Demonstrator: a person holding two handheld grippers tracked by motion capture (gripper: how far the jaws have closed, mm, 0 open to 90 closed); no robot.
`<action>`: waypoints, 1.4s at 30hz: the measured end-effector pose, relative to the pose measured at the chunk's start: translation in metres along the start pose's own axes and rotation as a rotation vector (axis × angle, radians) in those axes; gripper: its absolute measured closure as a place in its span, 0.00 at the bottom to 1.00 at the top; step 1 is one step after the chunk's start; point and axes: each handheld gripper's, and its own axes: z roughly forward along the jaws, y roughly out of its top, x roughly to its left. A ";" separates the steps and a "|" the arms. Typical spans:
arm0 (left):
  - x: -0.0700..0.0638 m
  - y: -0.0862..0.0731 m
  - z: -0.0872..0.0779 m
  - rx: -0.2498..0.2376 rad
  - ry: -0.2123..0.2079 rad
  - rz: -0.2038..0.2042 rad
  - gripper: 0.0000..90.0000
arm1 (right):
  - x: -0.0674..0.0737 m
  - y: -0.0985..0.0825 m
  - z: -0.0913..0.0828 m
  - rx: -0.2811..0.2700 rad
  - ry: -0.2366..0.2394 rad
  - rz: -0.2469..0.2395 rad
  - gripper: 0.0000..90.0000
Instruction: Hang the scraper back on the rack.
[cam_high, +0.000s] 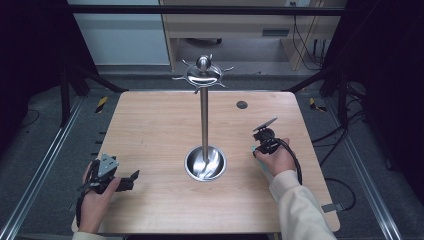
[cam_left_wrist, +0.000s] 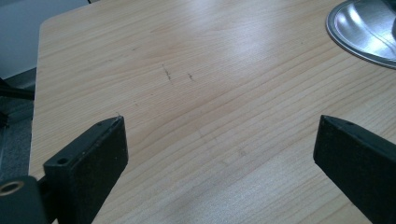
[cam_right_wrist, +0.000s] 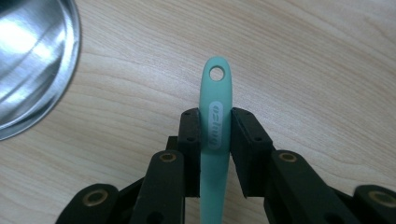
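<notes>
Teal smooth handle (cam_right_wrist: 215, 126) clamped between right tongs (cam_right_wrist: 215, 122).

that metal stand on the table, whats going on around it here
A person at a wooden table holds a claw in each hand. The right claw is shut on a teal handle with a hanging hole at its end, just right of the metal stand with hooks on top. The left claw is open, over bare wood left of the stand's base dish.

Teal handle (cam_right_wrist: 215, 126) with hanging hole, clamped between right hand-held gripper (cam_right_wrist: 215, 116) jaws, just beside steel stand base (cam_right_wrist: 28, 65).
</notes>
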 end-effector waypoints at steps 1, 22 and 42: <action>0.000 0.000 0.000 0.000 0.000 0.000 0.03 | 0.000 0.000 -0.003 -0.010 0.004 -0.003 0.83; 0.000 0.000 0.000 0.000 -0.002 -0.001 0.03 | 0.011 0.006 -0.058 -0.156 0.023 -0.065 0.83; -0.001 0.000 0.001 0.003 -0.005 -0.001 0.03 | 0.010 0.002 -0.100 -0.312 0.063 -0.088 0.83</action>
